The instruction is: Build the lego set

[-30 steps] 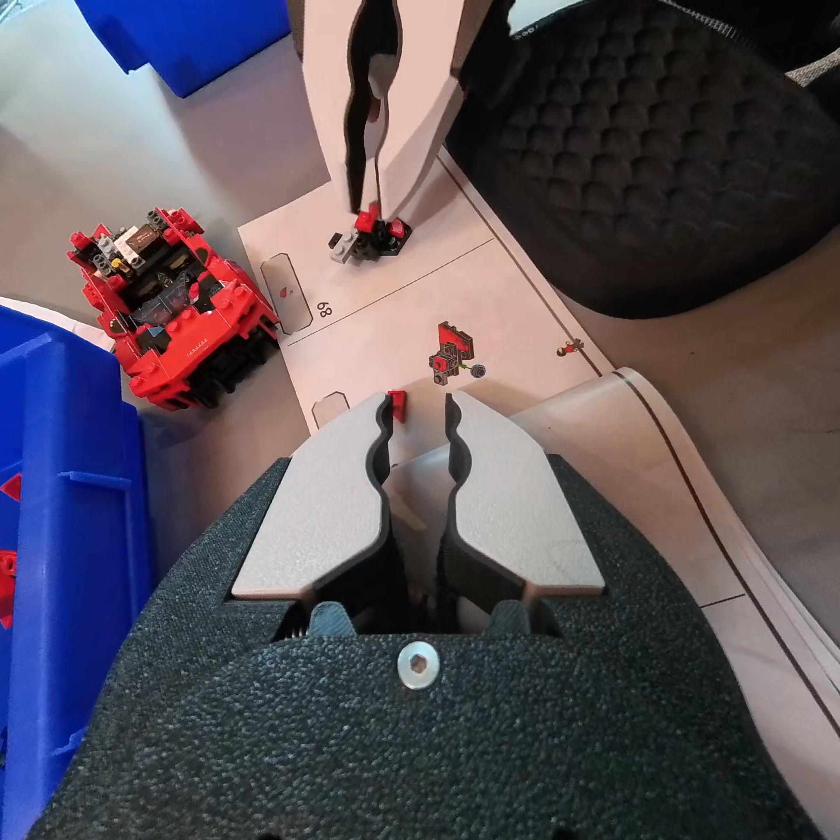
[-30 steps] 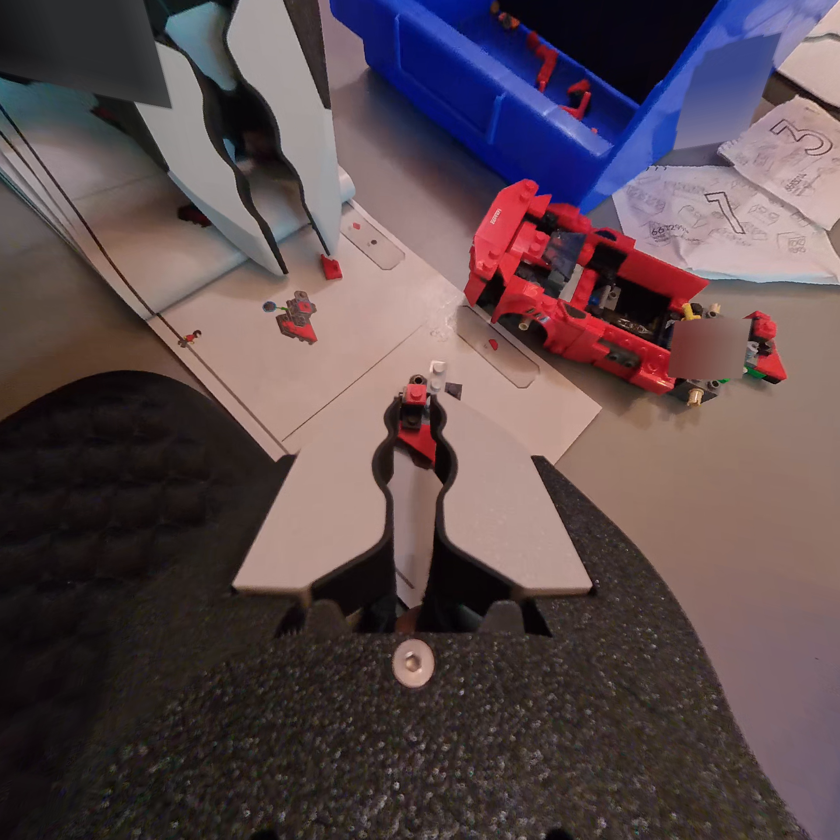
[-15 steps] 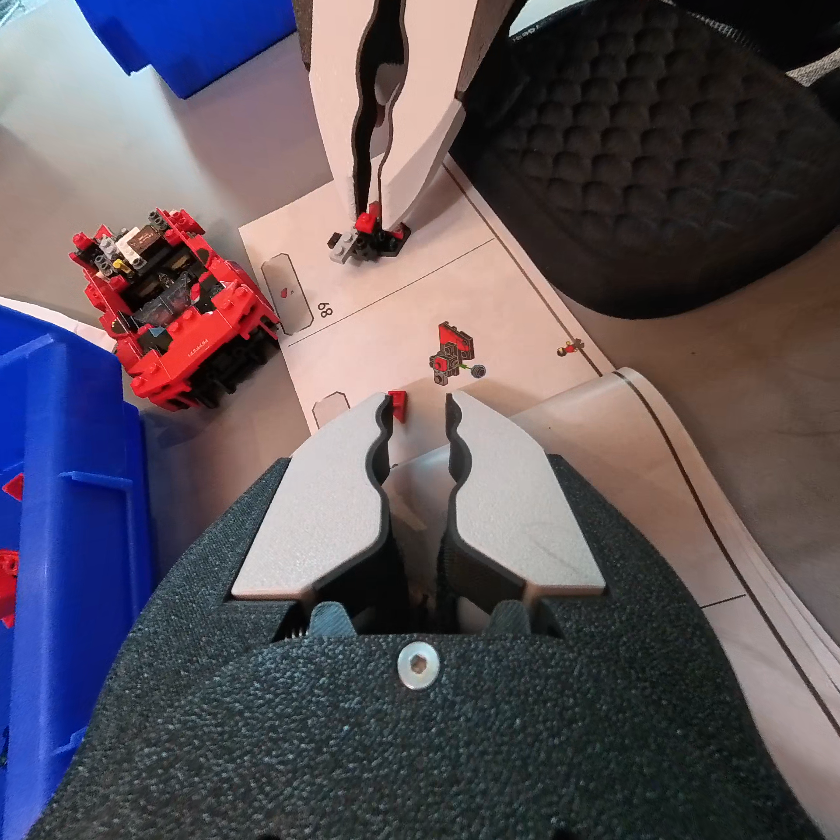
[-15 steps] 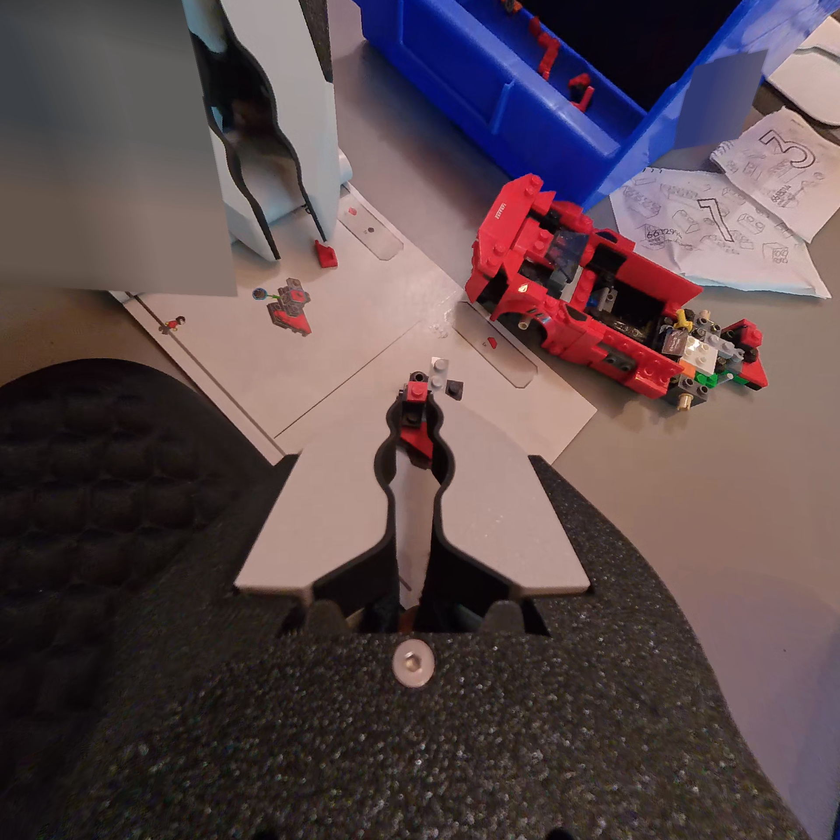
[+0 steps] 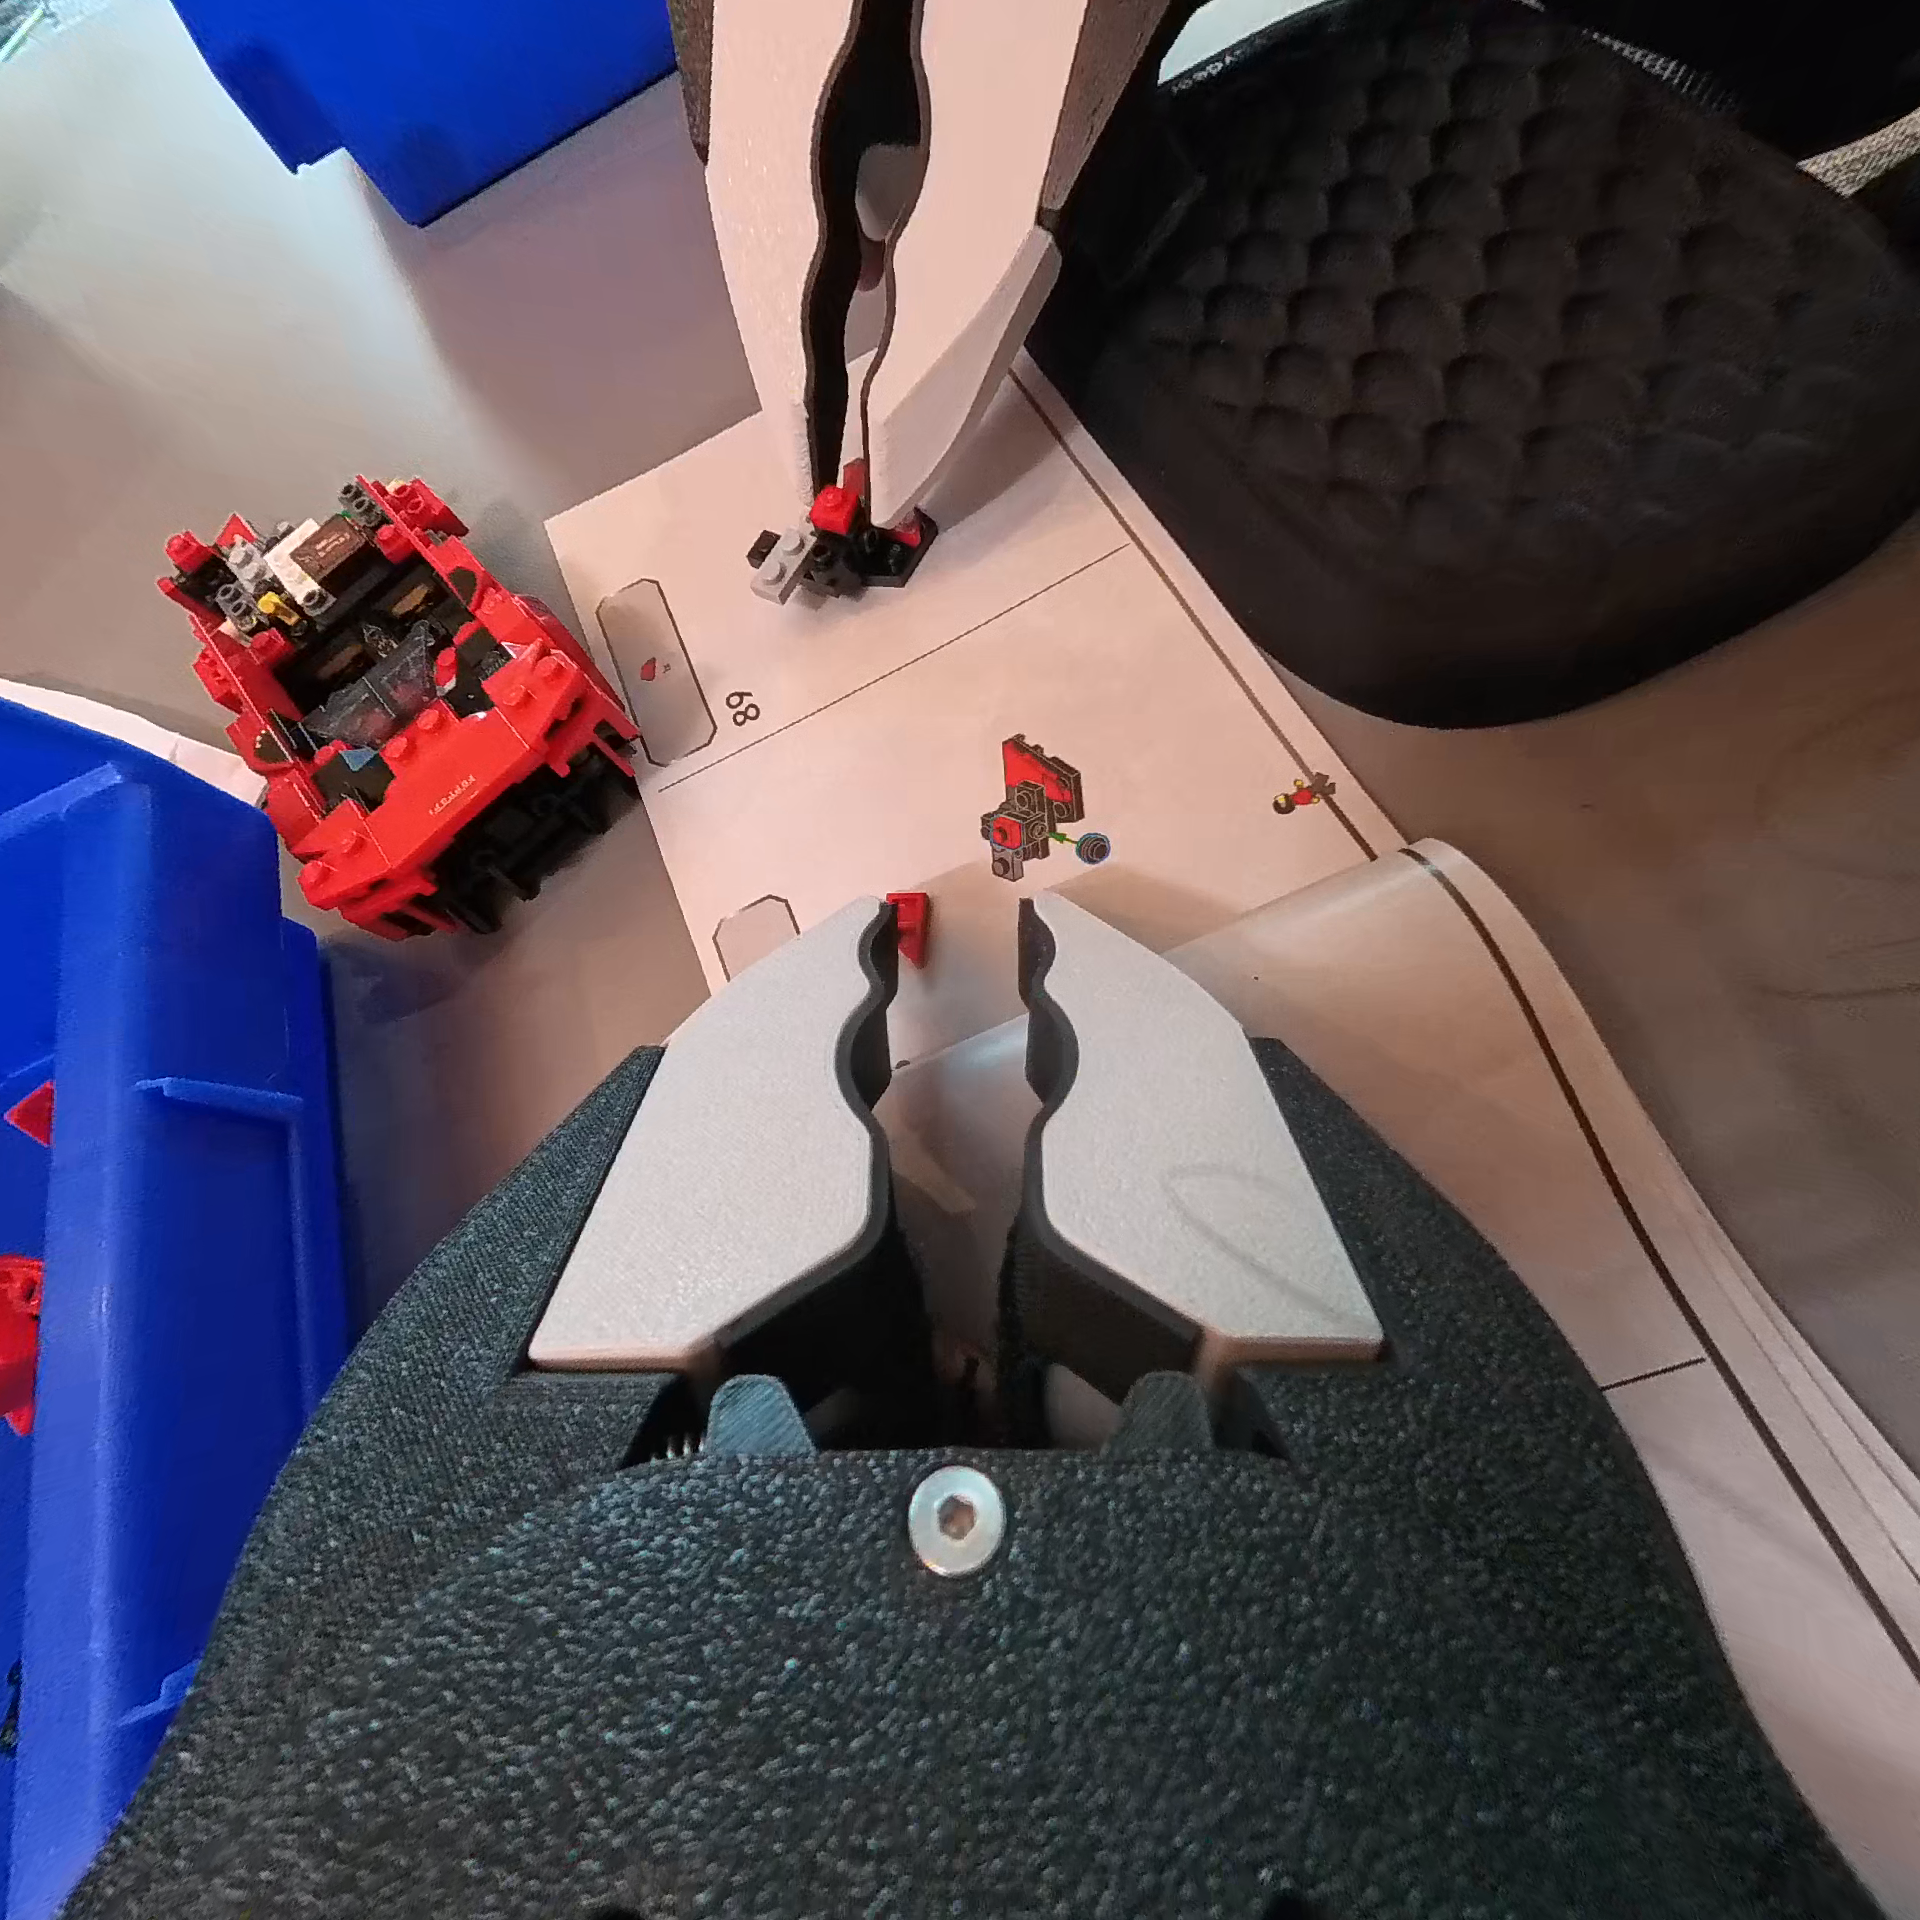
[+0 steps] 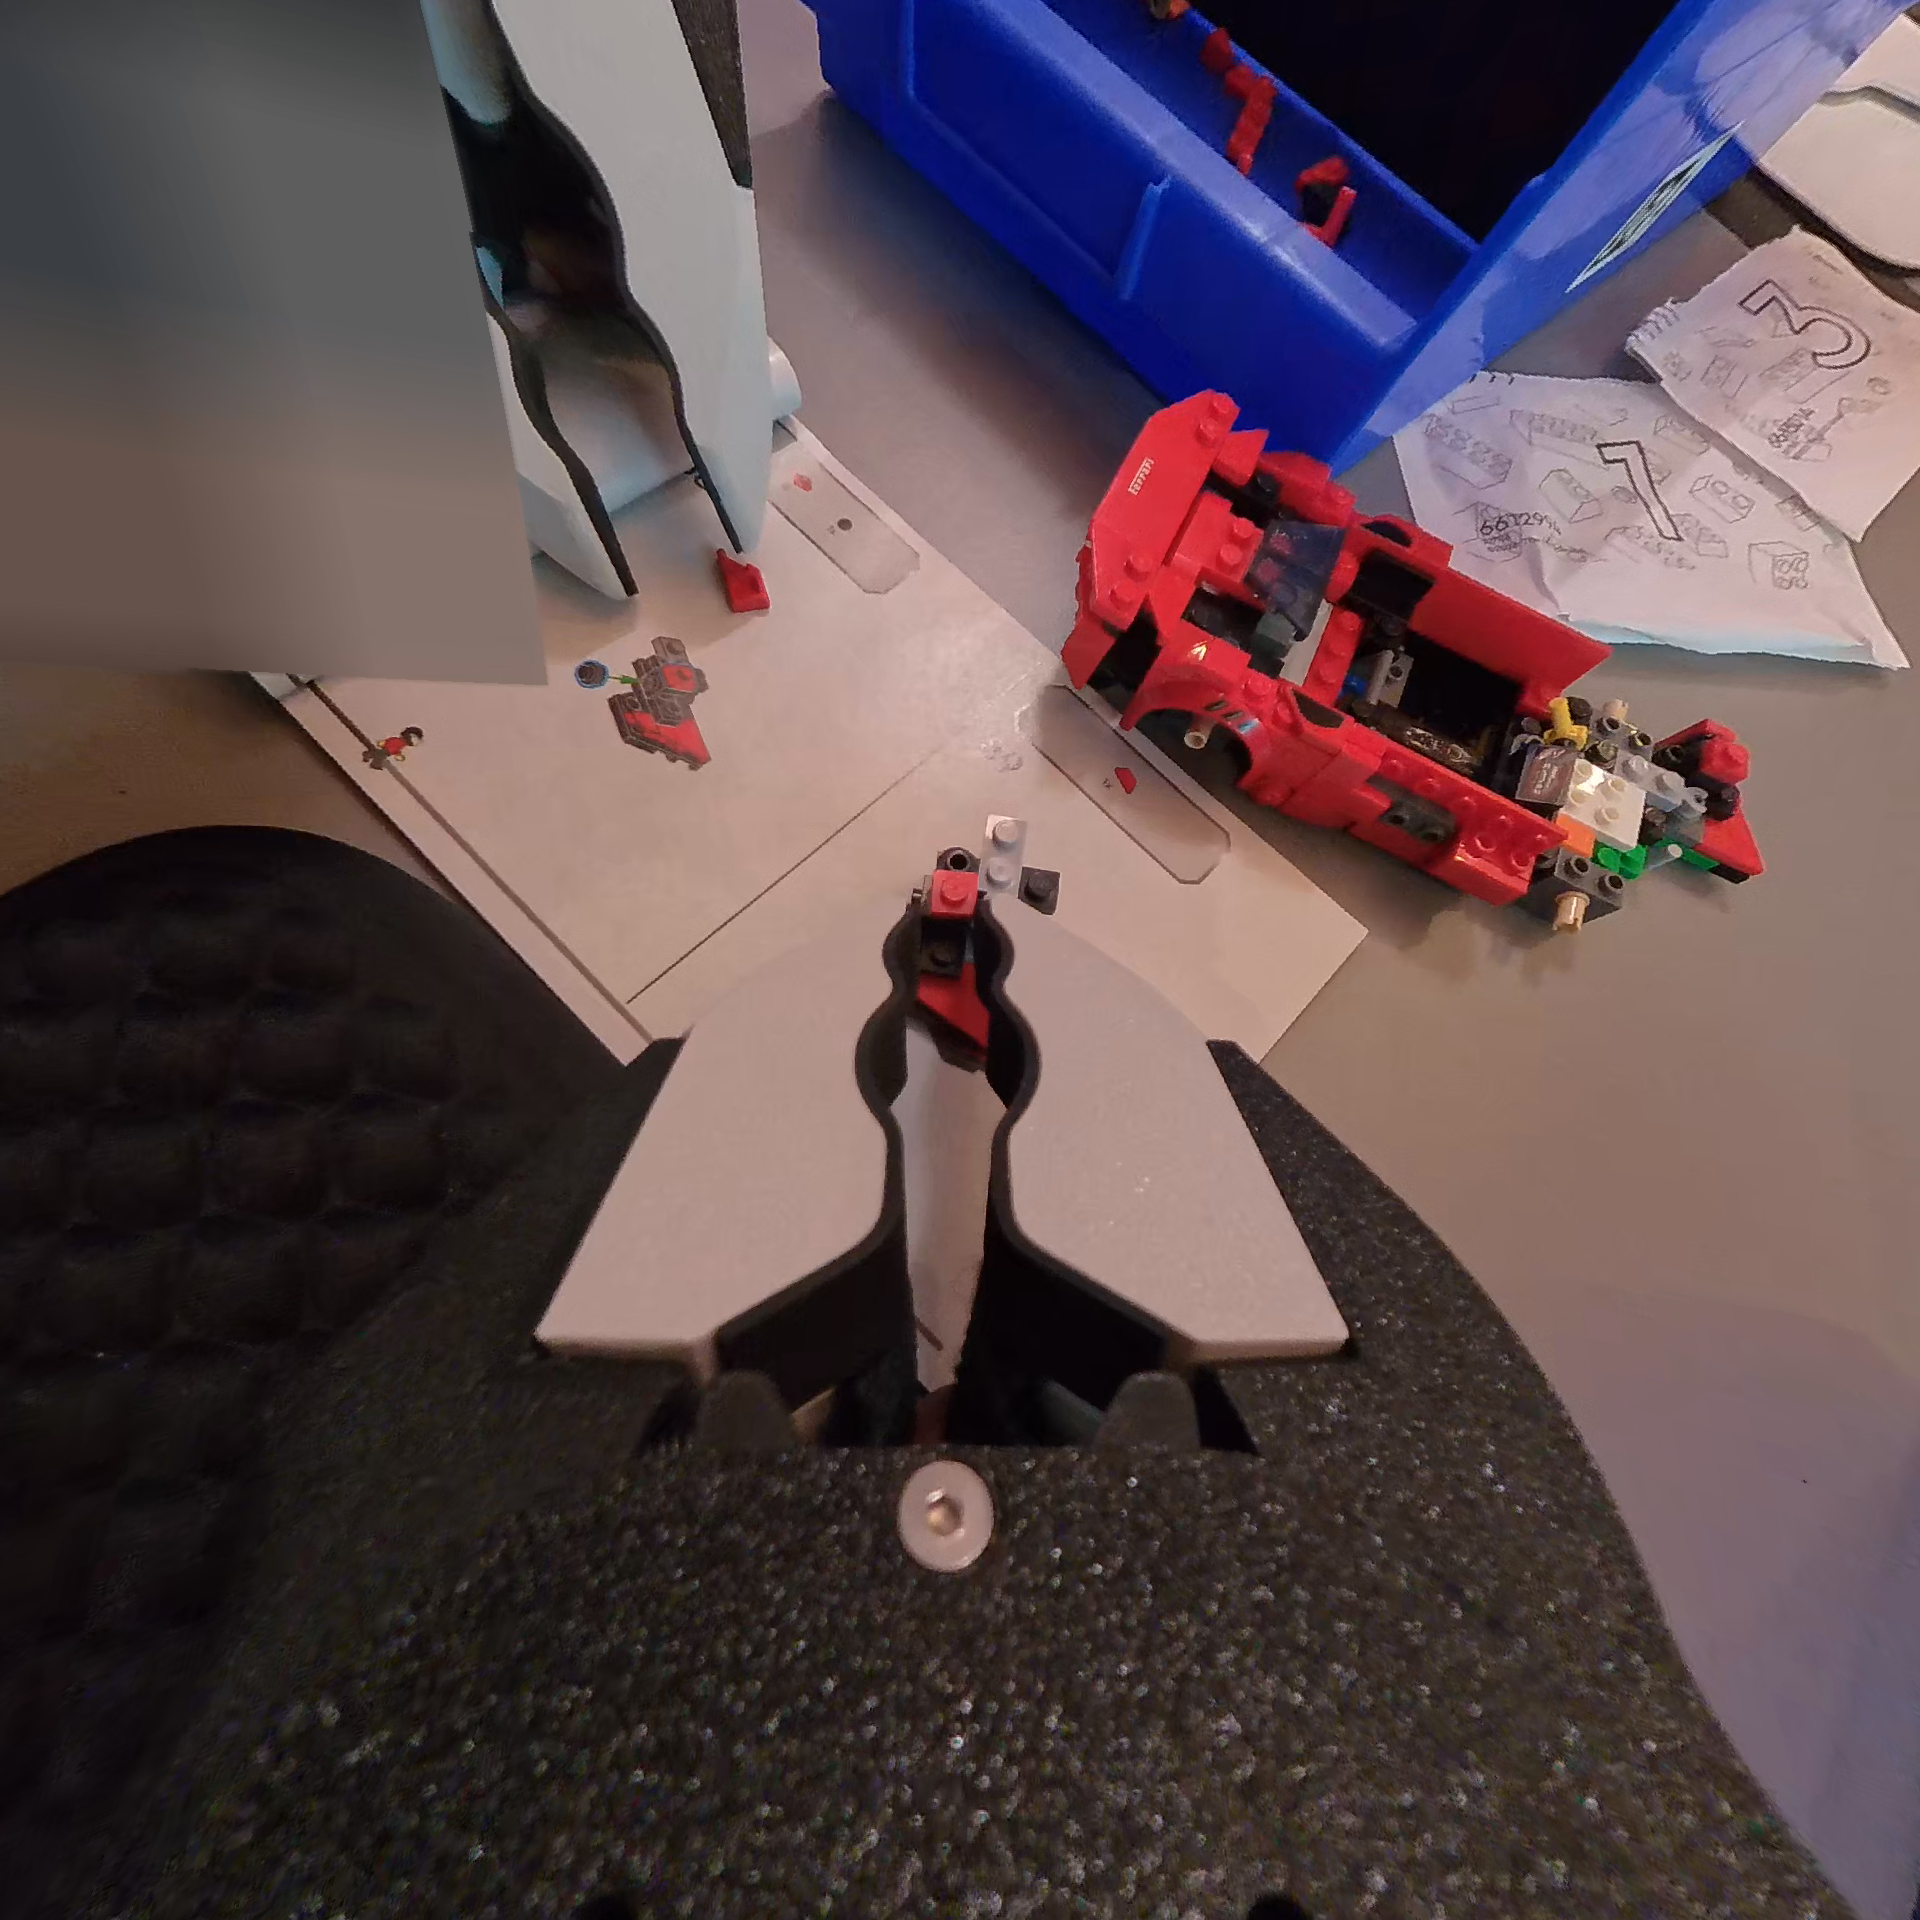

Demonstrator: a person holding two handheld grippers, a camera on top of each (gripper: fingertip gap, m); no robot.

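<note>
- Your right claw [image 6: 948, 940] is pinching a small red, black and grey sub-assembly [image 6: 961, 914], its fingers nearly closed around it, and is pressing it onto the open instruction booklet [image 6: 831, 748].
- Your left claw [image 5: 956, 930] is standing partly open and gripping nothing; a loose red slope piece [image 5: 911, 925] is lying on the booklet, touching the tip of its left finger.
- The partly built red car [image 6: 1382, 665] is sitting on the desk [image 6: 1558, 1143] just beside the booklet's edge, with a blue parts bin [image 6: 1195, 208] beyond it.
- Crumpled paper bags [image 6: 1662, 499] are lying near the car's far side.
</note>
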